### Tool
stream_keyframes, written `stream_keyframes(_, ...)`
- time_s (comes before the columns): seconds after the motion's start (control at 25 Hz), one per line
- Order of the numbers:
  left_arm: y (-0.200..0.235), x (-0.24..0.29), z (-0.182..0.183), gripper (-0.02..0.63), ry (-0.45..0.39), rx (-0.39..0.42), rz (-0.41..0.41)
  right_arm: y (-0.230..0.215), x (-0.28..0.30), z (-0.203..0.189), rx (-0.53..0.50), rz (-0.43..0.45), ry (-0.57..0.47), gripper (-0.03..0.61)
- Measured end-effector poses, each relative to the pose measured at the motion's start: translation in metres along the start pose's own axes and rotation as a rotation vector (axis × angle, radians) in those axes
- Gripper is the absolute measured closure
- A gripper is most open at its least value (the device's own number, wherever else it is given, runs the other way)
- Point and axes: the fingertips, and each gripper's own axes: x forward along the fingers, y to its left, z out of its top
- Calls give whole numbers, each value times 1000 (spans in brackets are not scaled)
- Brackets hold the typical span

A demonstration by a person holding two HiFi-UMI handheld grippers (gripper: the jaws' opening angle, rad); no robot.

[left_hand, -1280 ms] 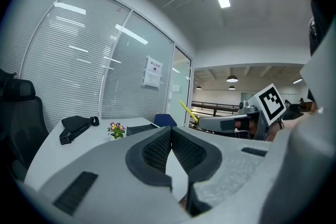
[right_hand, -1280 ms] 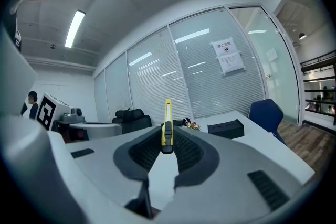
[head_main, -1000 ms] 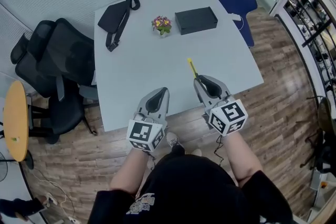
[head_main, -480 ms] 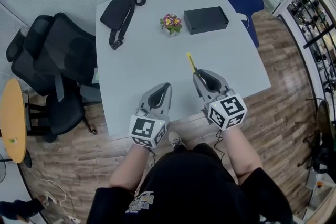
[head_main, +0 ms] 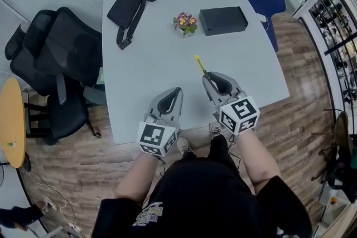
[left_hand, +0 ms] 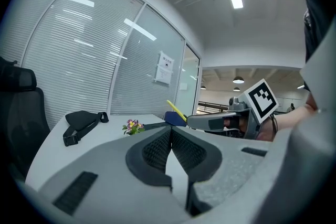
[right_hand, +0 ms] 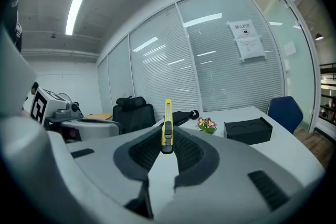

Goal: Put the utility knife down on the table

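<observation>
Right tongs (head_main: pixel 207 76) are clenched on the yellow utility knife (head_main: pixel 198 63). Its far end sticks out past their tips, over the near part of the pale counter (head_main: pixel 139 64), and points roughly towards the small flowers (head_main: pixel 185 22). Left tongs (head_main: pixel 177 92) hover alongside, pressed together with nothing between them.

The head view looks steeply down from above the person and takes in the whole desk (head_main: pixel 156 58). Each gripper view sits low and very close behind its own jaws, facing nearly level across the desk toward the blinds (right_hand: pixel 220 60). All three views share the small flowers (head_main: pixel 186 23) and the black bag (head_main: pixel 129 8). The left gripper view also catches the right gripper (left_hand: pixel 191 121) at its right side.
</observation>
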Motion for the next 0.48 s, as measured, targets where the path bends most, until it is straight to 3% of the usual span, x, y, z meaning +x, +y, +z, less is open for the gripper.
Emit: stream_keyframes(0.48,-4,27,-19,608,33,-39,123,-36,39,-40,-22,143,134,509)
